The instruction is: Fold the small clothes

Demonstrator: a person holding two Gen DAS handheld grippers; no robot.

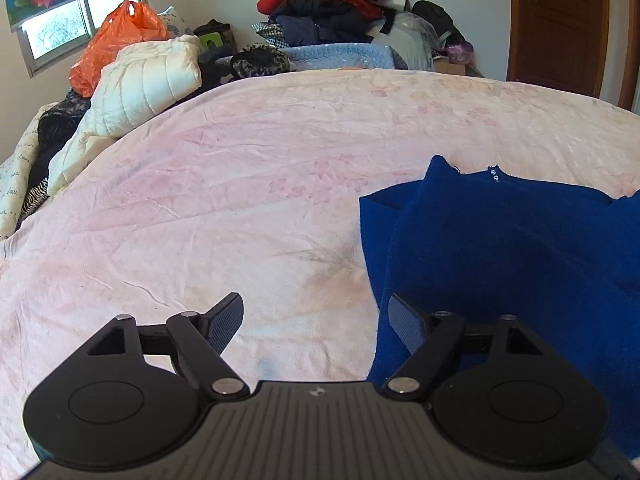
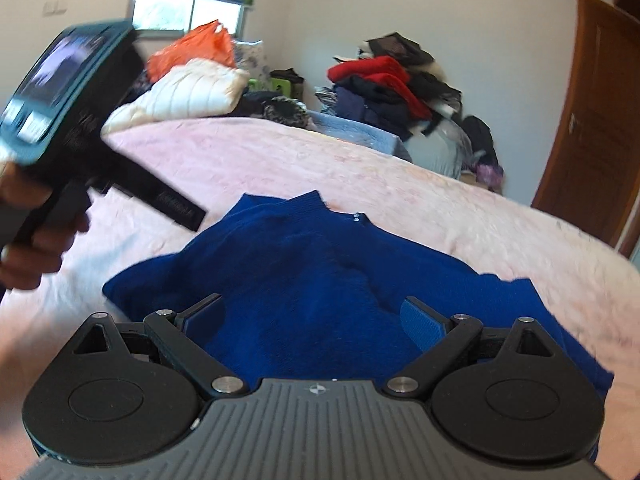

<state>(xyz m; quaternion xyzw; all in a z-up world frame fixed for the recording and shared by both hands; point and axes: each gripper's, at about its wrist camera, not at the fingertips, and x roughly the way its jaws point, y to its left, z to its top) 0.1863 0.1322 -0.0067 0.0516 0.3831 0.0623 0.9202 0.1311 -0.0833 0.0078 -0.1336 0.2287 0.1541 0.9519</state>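
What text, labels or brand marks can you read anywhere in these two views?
None is legible.
Print on the black bar of the left hand-held gripper: blurred.
Script on the cream cloth at the bed's left edge: too small.
Emblem on the right hand-held gripper: a symbol, no letters.

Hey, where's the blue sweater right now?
The blue sweater lies on the pink bedspread, centred just ahead of the open right hand-held gripper; in the left wrist view it sits at right, beside the open left hand-held gripper.

Sweater [image 2: 320, 280] lies on bed [image 1: 240, 200], clothes pile [image 1: 328, 4] behind.
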